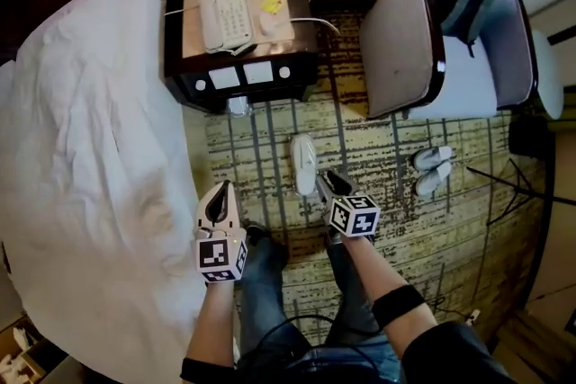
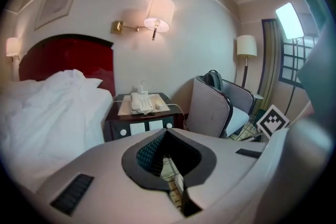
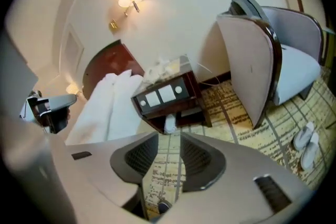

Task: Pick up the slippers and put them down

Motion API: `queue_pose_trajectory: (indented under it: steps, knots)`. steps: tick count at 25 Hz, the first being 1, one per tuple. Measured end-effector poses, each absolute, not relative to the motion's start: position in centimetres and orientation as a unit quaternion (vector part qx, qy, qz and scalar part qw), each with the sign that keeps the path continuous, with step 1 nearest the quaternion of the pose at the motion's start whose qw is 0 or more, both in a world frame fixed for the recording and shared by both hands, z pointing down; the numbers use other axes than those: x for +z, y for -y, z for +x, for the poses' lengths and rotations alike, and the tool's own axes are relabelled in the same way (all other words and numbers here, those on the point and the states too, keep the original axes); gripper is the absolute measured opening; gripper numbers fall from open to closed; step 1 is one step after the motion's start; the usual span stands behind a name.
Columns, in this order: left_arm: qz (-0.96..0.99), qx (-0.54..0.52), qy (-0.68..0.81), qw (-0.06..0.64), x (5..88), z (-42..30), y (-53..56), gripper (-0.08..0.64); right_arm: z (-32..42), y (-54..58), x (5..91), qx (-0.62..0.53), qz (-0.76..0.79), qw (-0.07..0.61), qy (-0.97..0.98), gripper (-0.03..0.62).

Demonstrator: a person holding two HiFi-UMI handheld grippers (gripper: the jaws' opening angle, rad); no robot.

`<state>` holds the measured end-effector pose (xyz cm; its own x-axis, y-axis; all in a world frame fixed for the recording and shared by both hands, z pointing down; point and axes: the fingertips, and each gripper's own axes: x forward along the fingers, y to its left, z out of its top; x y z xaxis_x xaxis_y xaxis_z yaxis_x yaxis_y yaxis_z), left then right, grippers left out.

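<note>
One white slipper [image 1: 304, 165] lies lengthwise on the patterned carpet [image 1: 378, 166], just ahead of my right gripper [image 1: 327, 182]. That gripper [image 3: 169, 138] is open by a narrow gap, and only carpet shows between its jaws. A pair of white slippers [image 1: 432, 168] [image 3: 307, 144] lies side by side near the armchair's foot. My left gripper [image 1: 220, 192] [image 2: 167, 136] is shut and holds nothing, hanging beside the bed's edge. Another small white object [image 3: 170, 124] rests at the base of the nightstand.
A dark nightstand [image 1: 297, 72] carrying a phone [image 1: 225, 16] stands ahead. The white bed [image 1: 81, 157] fills the left side. A grey armchair [image 1: 405, 31] with a bag stands at the right. A black stand's legs [image 1: 513, 189] spread at the far right.
</note>
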<state>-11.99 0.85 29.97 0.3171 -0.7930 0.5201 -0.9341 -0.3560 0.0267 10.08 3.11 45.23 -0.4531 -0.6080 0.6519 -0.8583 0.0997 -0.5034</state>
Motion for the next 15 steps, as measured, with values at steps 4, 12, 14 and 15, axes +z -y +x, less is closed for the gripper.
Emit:
queue_pose_trajectory:
  steps: [4, 12, 14, 15]
  knots:
    - [0.799, 0.208, 0.540, 0.165, 22.9, -12.3, -1.7, 0.003, 11.0, -1.8, 34.8, 0.399, 0.507, 0.134, 0.752, 0.063]
    - [0.791, 0.200, 0.563, 0.131, 11.3, -13.8, -2.6, 0.003, 14.0, 1.0, 16.8, 0.250, 0.520, 0.145, 0.803, 0.005]
    - [0.788, 0.197, 0.570, 0.122, 9.6, -14.5, -2.5, 0.003, 14.5, 1.8, 13.2, 0.212, 0.522, 0.150, 0.813, 0.005]
    - [0.787, 0.197, 0.572, 0.121, 8.8, -14.8, -2.5, 0.003, 14.6, 2.1, 11.8, 0.196, 0.521, 0.152, 0.817, 0.005]
